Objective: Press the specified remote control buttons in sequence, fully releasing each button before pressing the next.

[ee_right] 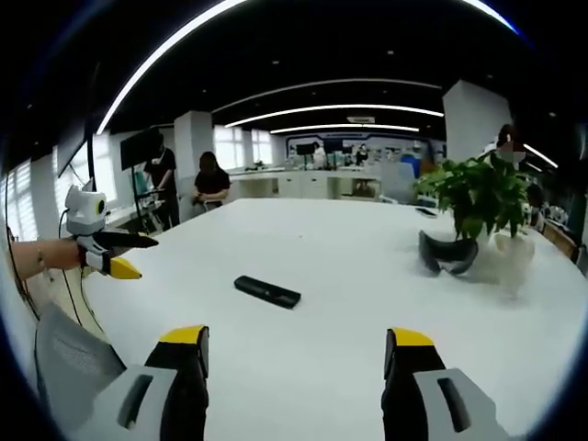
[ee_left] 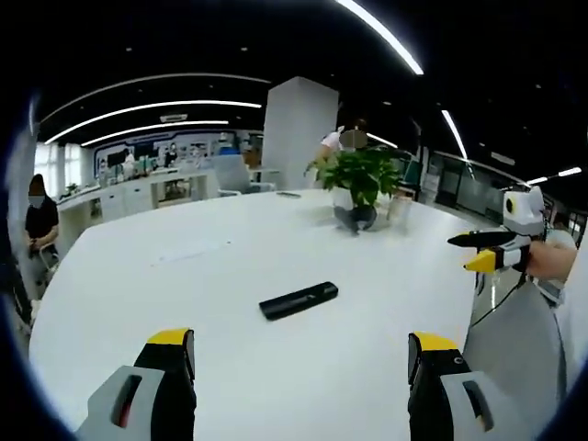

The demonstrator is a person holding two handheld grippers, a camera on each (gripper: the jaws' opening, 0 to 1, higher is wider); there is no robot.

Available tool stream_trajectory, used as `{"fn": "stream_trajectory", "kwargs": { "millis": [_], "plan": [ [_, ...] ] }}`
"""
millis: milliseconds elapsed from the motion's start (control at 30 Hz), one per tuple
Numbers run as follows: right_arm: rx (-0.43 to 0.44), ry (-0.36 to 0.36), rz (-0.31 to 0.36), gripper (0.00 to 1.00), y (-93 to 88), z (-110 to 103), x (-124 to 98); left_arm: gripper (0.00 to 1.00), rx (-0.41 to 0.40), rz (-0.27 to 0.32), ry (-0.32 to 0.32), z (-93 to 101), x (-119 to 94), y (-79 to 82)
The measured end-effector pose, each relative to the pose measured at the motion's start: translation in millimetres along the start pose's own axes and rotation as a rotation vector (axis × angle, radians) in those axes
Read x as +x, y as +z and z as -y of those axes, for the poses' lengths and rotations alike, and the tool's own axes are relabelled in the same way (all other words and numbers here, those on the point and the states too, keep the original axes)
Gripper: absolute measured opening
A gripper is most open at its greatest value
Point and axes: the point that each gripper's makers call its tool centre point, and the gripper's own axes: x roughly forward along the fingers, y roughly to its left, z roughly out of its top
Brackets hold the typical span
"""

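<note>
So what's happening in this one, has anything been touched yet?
A person holds a gripper in each hand above a white table. The left gripper and right gripper both hover with jaws open and hold nothing. A black remote control lies flat on the table between them, out ahead of both, with neither gripper touching it. A potted plant stands farther back, with a dark object at its base. Judging by this, no button is being pressed at this moment.

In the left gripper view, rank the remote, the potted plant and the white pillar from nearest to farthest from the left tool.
1. Remote: on the table, just ahead.
2. Potted plant: across the table, right of centre.
3. White pillar: beyond the table.
</note>
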Motion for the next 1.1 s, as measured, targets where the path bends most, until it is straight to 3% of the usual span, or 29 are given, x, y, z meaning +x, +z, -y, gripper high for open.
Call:
{"fn": "stream_trajectory", "kwargs": {
  "millis": [133,300,433,567,667,767,833,1000,1100],
  "plan": [
    [-0.006,0.004,-0.016,0.74,-4.5,-2,-1,0.99,0.08,-0.082,-0.059,-1.7,20,-3.5],
    [-0.014,0.041,-0.037,0.65,-7.9,-9,-2,0.99,0.179,-0.172,-0.16,1.3,49,-9.9],
    [0.008,0.074,-0.038,0.6,-7.6,-14,-2,0.99,0.29,-0.284,-0.23,0.6,73,-22.4],
    [0.032,0.087,-0.046,0.56,-11.0,-16,-1,0.99,0.275,-0.378,-0.301,0.5,97,-26.6],
    [0.033,0.067,-0.059,0.58,-14.6,-13,0,0.94,0.319,-0.454,-0.325,-4.8,110,-32.6],
    [0.046,0.05,-0.066,0.54,-16.3,-8,-2,0.92,0.466,-0.509,-0.343,-15.7,134,-38.5],
    [0.062,0.048,-0.076,0.51,-19.1,-6,-3,0.9,0.462,-0.57,-0.361,-19.9,148,-44.7],
    [0.085,0.053,-0.073,0.44,-20.2,-6,-6,0.76,0.539,-0.624,-0.406,-24.3,177,-43.5],
    [0.094,0.07,-0.073,0.35,-21.3,-8,-7,0.71,0.581,-0.702,-0.428,-24.2,180,-46.5]
  ]
}}
